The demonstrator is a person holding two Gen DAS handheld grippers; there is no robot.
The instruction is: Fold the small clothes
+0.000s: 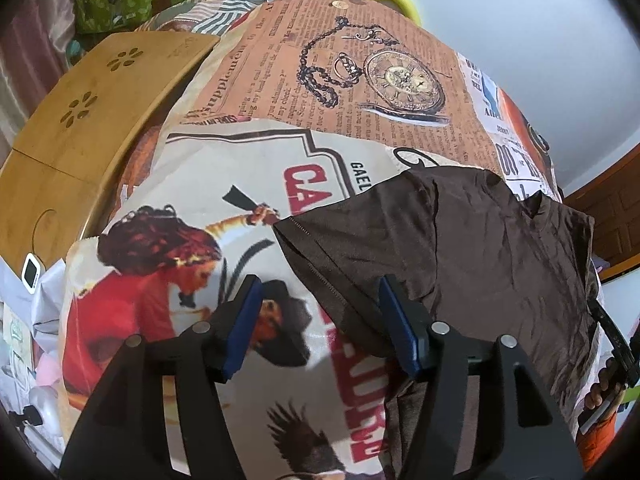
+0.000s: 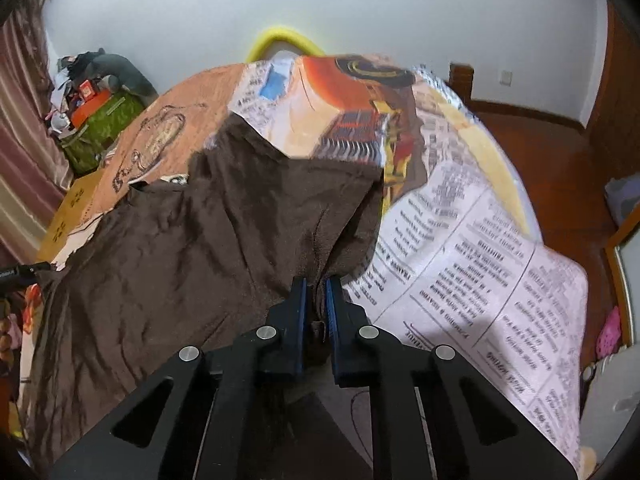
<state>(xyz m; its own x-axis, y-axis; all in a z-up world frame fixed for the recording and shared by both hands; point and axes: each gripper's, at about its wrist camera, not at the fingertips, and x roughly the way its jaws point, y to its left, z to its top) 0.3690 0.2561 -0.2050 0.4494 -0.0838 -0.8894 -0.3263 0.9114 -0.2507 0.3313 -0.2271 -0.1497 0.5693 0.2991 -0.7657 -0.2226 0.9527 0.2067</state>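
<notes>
A crinkled, silky dark-brown garment is lying on a newspaper-print bedspread; the right gripper is pinching its edge, the left gripper is standing released.

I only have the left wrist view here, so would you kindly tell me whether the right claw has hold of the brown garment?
Observer: Yes. In the right wrist view the right claw is shut on a bunched edge of the brown garment.
Operator: Thank you. What lies beside that grip on the far side?
Observer: The newsprint-patterned bed cover is bare there; the garment ends right at the claw.
Operator: And is my left claw visible from that side?
Observer: No. Only a dark strap shows at that view's left edge. In your own view the left claw is open, with the garment's hem passing between its blue pads.
</notes>
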